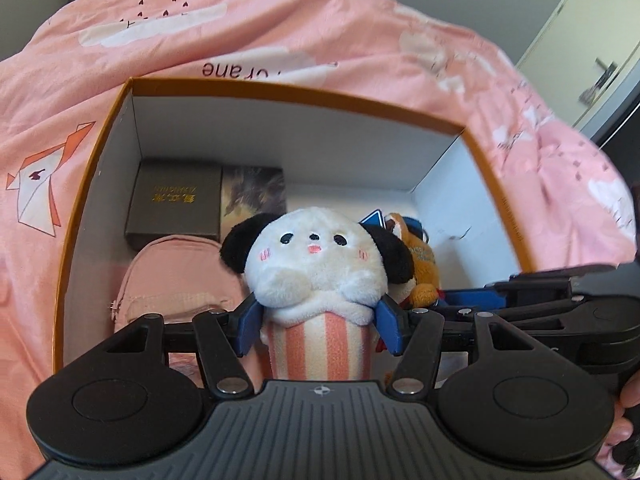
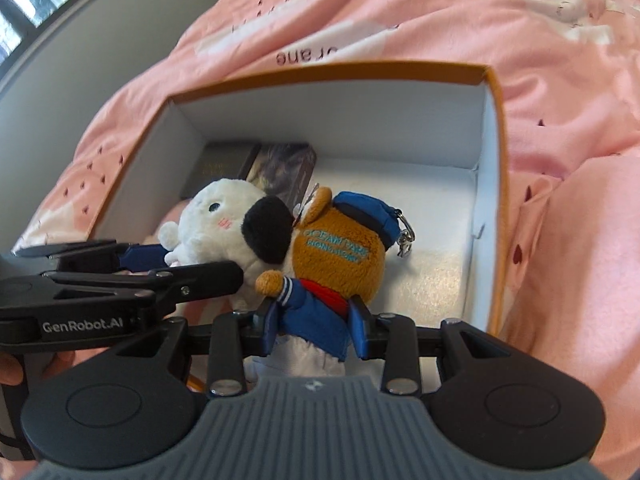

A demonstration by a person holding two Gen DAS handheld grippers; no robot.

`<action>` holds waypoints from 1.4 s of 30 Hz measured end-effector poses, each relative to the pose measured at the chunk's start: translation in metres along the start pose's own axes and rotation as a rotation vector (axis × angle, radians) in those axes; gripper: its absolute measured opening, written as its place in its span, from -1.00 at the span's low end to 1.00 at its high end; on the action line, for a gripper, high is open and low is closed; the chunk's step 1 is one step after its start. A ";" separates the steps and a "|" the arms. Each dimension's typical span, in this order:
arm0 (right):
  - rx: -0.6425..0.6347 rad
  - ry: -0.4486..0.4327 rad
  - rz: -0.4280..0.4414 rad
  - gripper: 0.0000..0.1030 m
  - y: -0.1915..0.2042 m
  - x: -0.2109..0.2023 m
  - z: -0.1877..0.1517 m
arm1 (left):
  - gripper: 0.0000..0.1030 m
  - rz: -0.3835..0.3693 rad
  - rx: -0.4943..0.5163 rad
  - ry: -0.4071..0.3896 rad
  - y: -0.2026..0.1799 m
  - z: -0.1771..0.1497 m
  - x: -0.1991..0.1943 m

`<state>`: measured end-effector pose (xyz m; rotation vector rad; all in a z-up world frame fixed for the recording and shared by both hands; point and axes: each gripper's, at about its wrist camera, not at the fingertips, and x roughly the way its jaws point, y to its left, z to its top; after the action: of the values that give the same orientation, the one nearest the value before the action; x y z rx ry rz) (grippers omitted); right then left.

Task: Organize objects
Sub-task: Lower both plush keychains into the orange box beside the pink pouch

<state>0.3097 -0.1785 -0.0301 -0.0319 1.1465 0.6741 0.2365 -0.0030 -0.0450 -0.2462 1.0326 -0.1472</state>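
Over box (image 1: 100, 168): left hand-held gripper (image 1: 320, 320) pinching panda plush (image 1: 316, 256); right hand-held gripper (image 2: 316, 320) apparently pinching bear plush (image 2: 336, 256).

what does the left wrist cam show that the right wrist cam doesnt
Only the left wrist view shows the pink pouch in the box and the left gripper shut on the panda plush. Only the right wrist view shows the bear's keyring and the right gripper shut on the brown bear plush. Both show the orange-rimmed box, the two dark boxes inside it and the pink blanket.

Left claw (image 1: 319, 322) and right claw (image 2: 316, 326) both clamped, side by side.
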 end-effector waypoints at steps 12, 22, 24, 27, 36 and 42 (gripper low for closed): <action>0.080 0.018 -0.019 -0.27 -0.010 0.004 0.007 | 0.33 0.061 0.075 0.022 -0.006 -0.004 0.010; 0.120 -0.079 -0.015 -0.27 -0.003 -0.028 0.013 | 0.35 0.136 0.158 0.046 -0.021 -0.009 0.021; 0.120 -0.056 -0.025 -0.27 0.000 -0.020 0.014 | 0.39 0.118 0.148 0.046 -0.017 -0.009 0.021; 0.148 0.004 -0.006 -0.27 -0.006 -0.001 0.012 | 0.42 0.072 0.159 0.050 -0.010 -0.012 0.017; 0.052 0.152 -0.025 -0.26 -0.002 0.033 0.014 | 0.05 -0.075 0.161 0.071 0.012 -0.005 -0.004; -0.031 0.182 0.007 -0.25 0.004 0.046 0.019 | -0.10 -0.074 0.156 0.061 0.016 -0.004 -0.003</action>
<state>0.3343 -0.1463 -0.0592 -0.1173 1.3108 0.7056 0.2312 0.0123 -0.0488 -0.1383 1.0673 -0.3027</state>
